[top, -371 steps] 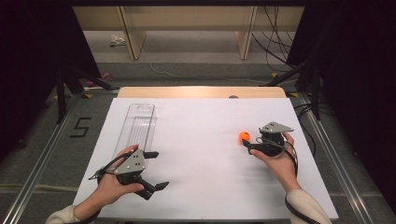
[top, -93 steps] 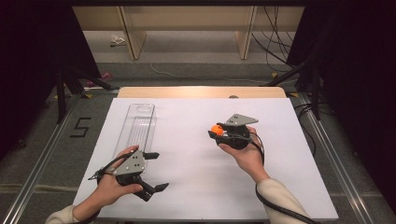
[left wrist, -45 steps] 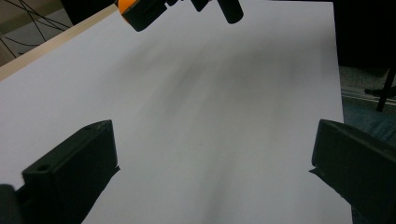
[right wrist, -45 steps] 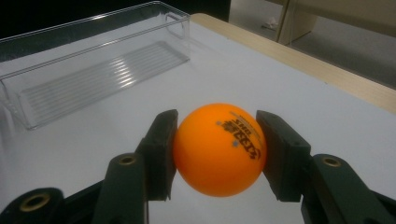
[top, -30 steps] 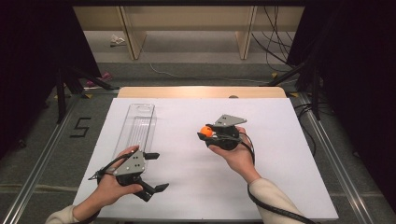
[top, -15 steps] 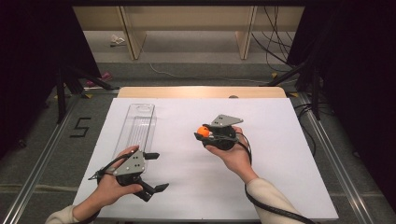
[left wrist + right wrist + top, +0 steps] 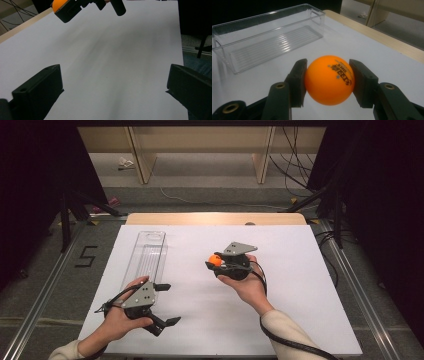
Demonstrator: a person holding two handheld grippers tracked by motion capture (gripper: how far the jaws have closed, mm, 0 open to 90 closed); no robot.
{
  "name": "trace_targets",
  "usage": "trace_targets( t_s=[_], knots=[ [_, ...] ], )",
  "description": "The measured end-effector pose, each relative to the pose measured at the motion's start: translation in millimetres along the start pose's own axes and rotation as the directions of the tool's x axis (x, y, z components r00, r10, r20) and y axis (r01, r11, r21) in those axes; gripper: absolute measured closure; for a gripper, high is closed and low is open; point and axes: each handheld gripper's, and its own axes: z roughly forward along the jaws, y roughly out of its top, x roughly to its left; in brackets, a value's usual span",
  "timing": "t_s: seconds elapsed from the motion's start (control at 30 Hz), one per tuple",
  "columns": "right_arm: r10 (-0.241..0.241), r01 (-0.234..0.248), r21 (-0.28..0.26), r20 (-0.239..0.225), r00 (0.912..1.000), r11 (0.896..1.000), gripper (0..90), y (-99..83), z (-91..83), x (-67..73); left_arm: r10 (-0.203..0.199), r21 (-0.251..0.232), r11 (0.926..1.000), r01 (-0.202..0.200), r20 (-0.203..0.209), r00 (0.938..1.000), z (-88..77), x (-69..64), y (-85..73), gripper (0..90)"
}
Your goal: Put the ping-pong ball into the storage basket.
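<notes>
Right claw (image 7: pixel 328 82) clamped on round orange ball (image 7: pixel 329 79), printed lettering facing up.

Tabletop layout: tray at left, ball held at centre, the other gripper at lower left.

In the high view, the clear plastic tray (image 7: pixel 145 257) lies on the tabletop (image 7: pixel 300 270) left of centre, its long side running from the upper part of the frame toward the bottom. The right gripper (image 7: pixel 214 263) sits at mid-frame, right of the tray and apart from it, with the ping-pong ball (image 7: pixel 215 260) between its fingers (image 7: pixel 298 81). The left gripper (image 7: pixel 166 305) rests at the lower left, just below the tray's near end. In the right gripper view, the tray lies at upper left, behind the ball. In the left gripper view, the ball sits at the top left edge.
</notes>
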Motion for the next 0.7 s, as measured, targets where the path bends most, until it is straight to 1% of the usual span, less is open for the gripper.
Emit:
trace_targets(
  t_s=[0.7],
  knots=[
    [-0.003, 0.003, -0.009, -0.010, 0.9999, 1.000, 51.6, 5.8, 6.5, 2.4, 0.002, 0.001, 1.0000, -0.002, 0.002, 1.0000, 0.1, -0.2, 0.1, 0.0]
  ],
)
